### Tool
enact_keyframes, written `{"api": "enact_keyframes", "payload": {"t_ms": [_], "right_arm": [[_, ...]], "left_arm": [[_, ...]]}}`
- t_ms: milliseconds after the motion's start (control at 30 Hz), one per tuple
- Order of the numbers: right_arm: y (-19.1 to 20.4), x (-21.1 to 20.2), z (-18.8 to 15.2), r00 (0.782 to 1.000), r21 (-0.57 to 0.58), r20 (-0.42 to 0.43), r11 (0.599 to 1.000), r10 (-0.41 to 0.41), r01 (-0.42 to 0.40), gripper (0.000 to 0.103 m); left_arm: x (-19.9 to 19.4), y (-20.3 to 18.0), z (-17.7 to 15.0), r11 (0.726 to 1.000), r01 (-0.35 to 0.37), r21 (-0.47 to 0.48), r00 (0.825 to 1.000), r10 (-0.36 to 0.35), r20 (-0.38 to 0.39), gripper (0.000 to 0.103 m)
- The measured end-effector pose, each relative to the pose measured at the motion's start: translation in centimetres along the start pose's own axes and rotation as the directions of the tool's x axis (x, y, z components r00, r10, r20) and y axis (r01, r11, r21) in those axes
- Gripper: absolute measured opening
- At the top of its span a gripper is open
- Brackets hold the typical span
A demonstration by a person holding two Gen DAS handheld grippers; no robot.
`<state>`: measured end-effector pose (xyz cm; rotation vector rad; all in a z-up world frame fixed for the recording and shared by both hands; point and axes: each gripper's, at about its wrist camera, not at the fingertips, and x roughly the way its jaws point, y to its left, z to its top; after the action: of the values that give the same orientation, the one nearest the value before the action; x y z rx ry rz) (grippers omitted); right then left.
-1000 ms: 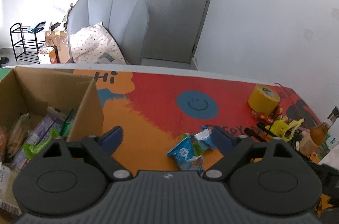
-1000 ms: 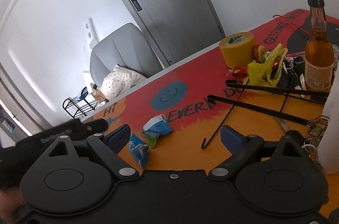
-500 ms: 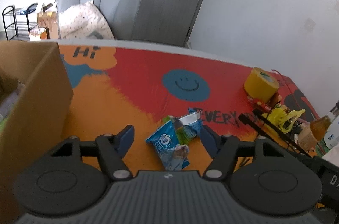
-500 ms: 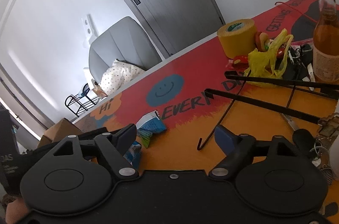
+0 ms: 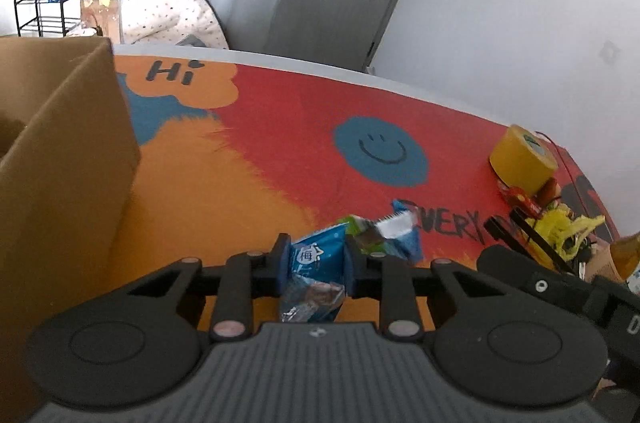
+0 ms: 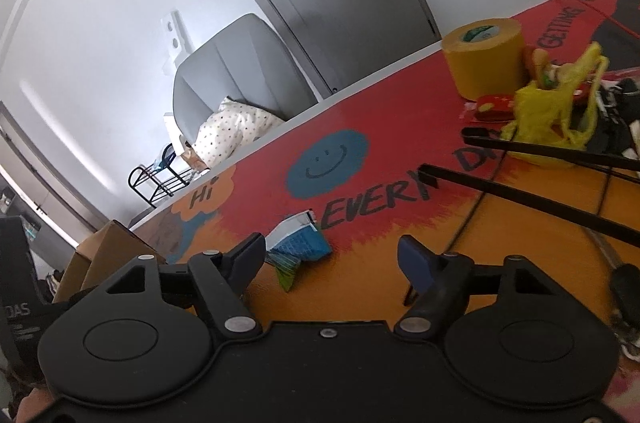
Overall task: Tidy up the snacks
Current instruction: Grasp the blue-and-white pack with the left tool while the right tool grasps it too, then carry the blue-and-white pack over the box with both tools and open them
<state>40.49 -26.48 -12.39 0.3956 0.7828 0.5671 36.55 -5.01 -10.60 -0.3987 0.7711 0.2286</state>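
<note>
Left wrist view | blue snack packet (image 5: 316, 259) is pinched by left claw (image 5: 315, 263), right of cardboard box (image 5: 60, 159) on bench (image 5: 240, 183) | judged light, soft, crinkly, slippery; best held mid-body, not the seams | right claw (image 6: 332, 259) is spread, empty, near second packet (image 6: 300, 243)

Three snack packets (image 5: 316, 263) cluster at 6 o'clock on the mat. One cardboard box (image 5: 60, 159) stands at 9 o'clock. One yellow tape roll (image 5: 522, 159) and one yellow bag (image 5: 568, 229) sit at 3 o'clock.
</note>
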Motion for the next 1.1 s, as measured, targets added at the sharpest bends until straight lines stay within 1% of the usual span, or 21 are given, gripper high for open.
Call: {"api": "enact_keyframes", "payload": {"t_ms": [100, 300, 500, 667, 733, 767, 800, 833, 867, 900, 1000, 1100], "right_arm": [[0.4, 0.8, 0.2, 1.000, -0.010, -0.003, 1.000, 0.002, -0.002, 0.074], [1.6, 2.4, 0.7, 1.000, -0.037, -0.023, 0.999, 0.013, -0.014, 0.075], [2.4, 4.0, 0.9, 0.999, -0.056, -0.050, 0.998, 0.017, -0.020, 0.075], [2.6, 5.0, 1.1, 0.998, -0.058, -0.069, 0.998, 0.009, -0.013, 0.074], [2.5, 5.2, 1.0, 0.996, -0.074, -0.085, 0.997, 0.000, -0.007, 0.068], [2.8, 5.2, 0.9, 0.996, -0.101, -0.084, 0.995, -0.008, 0.000, 0.065], [3.0, 5.2, 0.9, 0.996, -0.121, -0.093, 0.993, -0.013, 0.002, 0.053], [3.0, 5.2, 0.8, 0.995, -0.129, -0.100, 0.992, -0.015, 0.002, 0.045], [3.0, 5.1, 0.9, 0.995, -0.129, -0.101, 0.992, -0.013, 0.000, 0.044], [3.0, 5.0, 0.8, 0.994, -0.130, -0.108, 0.992, -0.016, 0.002, 0.038], [3.0, 4.2, 0.6, 0.995, -0.138, -0.094, 0.990, -0.037, 0.024, 0.036], [2.5, 3.0, 0.4, 0.996, -0.117, -0.078, 0.993, -0.041, 0.032, 0.035]], "left_arm": [[-0.4, 0.5, 0.4, 1.000, -0.016, -0.007, 1.000, 0.016, 0.027, 0.025], [-1.0, 1.5, 1.4, 0.999, -0.006, -0.045, 0.998, 0.009, 0.066, 0.025], [-1.2, 2.1, 1.9, 0.998, 0.003, -0.068, 0.996, 0.003, 0.084, 0.025], [-1.2, 2.4, 1.9, 0.997, -0.006, -0.075, 0.995, 0.013, 0.094, 0.025], [-1.0, 2.3, 1.9, 0.998, -0.017, -0.067, 0.995, 0.023, 0.098, 0.025], [-1.0, 2.3, 1.8, 0.998, -0.019, -0.062, 0.995, 0.025, 0.098, 0.025], [-0.9, 2.3, 1.8, 0.998, -0.019, -0.057, 0.995, 0.025, 0.096, 0.025], [-0.8, 2.3, 1.7, 0.998, -0.019, -0.054, 0.995, 0.024, 0.094, 0.025], [-0.7, 2.3, 1.6, 0.998, -0.020, -0.054, 0.996, 0.024, 0.089, 0.025], [-0.6, 2.3, 1.5, 0.998, -0.020, -0.056, 0.996, 0.024, 0.084, 0.025], [-0.5, 2.3, 1.2, 0.998, -0.019, -0.059, 0.997, 0.023, 0.074, 0.025], [-0.8, 2.4, 1.0, 0.998, -0.018, -0.055, 0.997, 0.022, 0.074, 0.025]]}}
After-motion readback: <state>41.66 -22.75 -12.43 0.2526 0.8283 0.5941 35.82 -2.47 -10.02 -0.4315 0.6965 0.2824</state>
